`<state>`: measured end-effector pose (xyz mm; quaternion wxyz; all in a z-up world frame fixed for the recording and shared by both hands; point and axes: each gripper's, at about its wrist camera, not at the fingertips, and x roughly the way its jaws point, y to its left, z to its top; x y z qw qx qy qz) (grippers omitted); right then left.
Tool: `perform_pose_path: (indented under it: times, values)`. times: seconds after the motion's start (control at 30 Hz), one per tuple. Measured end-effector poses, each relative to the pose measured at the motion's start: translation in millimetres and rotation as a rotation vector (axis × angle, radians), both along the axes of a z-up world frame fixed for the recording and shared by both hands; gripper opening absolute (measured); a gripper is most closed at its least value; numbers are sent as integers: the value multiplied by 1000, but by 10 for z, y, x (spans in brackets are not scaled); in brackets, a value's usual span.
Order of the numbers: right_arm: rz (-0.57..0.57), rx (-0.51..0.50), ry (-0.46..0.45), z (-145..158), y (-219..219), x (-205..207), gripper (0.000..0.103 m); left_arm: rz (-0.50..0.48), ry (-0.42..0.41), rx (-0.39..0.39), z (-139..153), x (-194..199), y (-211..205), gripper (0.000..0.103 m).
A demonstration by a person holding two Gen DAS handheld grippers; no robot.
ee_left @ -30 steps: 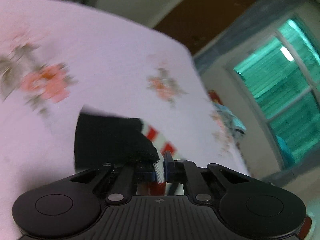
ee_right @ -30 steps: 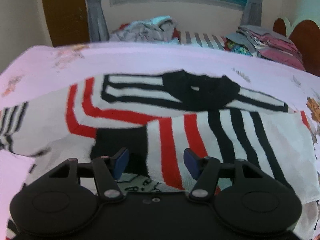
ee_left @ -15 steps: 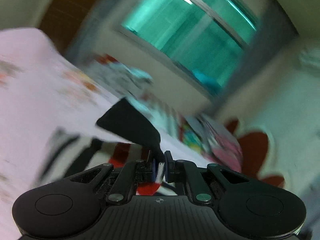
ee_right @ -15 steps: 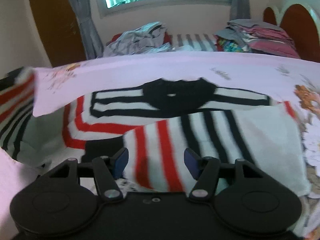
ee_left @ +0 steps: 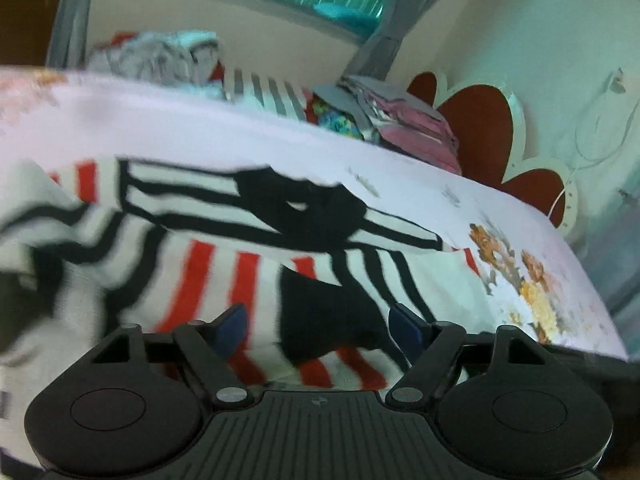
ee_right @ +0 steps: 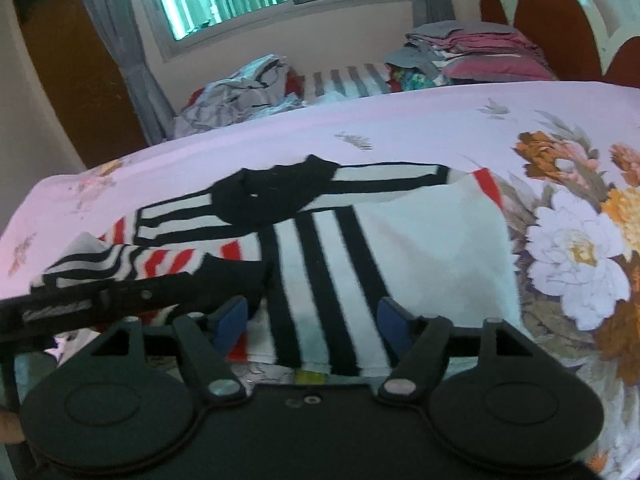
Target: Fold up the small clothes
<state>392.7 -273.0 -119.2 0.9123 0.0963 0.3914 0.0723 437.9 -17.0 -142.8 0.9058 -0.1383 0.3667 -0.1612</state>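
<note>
A white sweater (ee_right: 432, 248) with black and red stripes and a black collar (ee_right: 272, 196) lies flat on the pink flowered bed sheet (ee_right: 400, 120). Its left sleeve (ee_right: 132, 260) is folded in over the body, and the black cuff (ee_left: 324, 316) rests on the chest. My left gripper (ee_left: 318, 320) hovers over that cuff with its jaws opening; the pads are clear of the cloth. My right gripper (ee_right: 311, 316) hangs over the sweater's black-striped lower part, its jaws also opening and gripping nothing. The left tool's black side (ee_right: 80, 304) shows at the right view's left edge.
A heap of unfolded clothes (ee_right: 240, 92) lies beyond the bed's far edge, under the window. A folded stack (ee_right: 480, 52) sits to its right, beside the red-and-white headboard (ee_right: 560, 20). Bare sheet with large flowers (ee_right: 580, 248) stretches right of the sweater.
The left gripper swung from the bare sheet across over the sweater, carrying the sleeve by its cuff, then opened and let it go. The right gripper drifted right and opened wider.
</note>
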Motion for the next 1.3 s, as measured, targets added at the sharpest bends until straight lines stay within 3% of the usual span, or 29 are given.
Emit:
perform_pose_path:
  times: [0.2,0.3,0.37,0.5,0.53,0.57,0.63,0.67,0.73,0.9,0.97,1.13,1.3]
  values:
    - [52,94,68,-134,191,174,72,146,-80,124,213,-390,733,76]
    - [67,158,108,-224,288,259,66,231,-108,198,245,-598,1051,76]
    - [51,208,146,-303,322,328,63,270,-99,246,207,-693,1247,76]
    - [1,323,174,-379,345,429,61,312,-56,250,58,-723,1466,76]
    - [-12,331,173,-387,358,451,56,309,-60,266,21,-708,1461,76]
    - [-24,323,172,-389,382,470,50,301,-61,279,-19,-678,1442,76]
    - [-13,288,161,-383,456,503,14,285,-63,292,-98,-590,1378,76]
    - [-6,269,151,-363,498,501,11,281,-65,299,-128,-546,1343,76]
    - [12,222,106,-274,558,472,8,272,-73,321,-177,-458,1276,76]
    - [33,9,-122,222,527,288,7,271,-75,387,-226,-287,1140,76]
    - [20,-57,-159,319,417,264,7,269,-62,395,-254,-232,1142,76]
    - [-41,-97,-106,190,63,259,7,277,-47,407,-326,-187,1182,76]
    - [-67,-92,31,-264,-33,301,7,291,-16,353,-428,-204,1282,76]
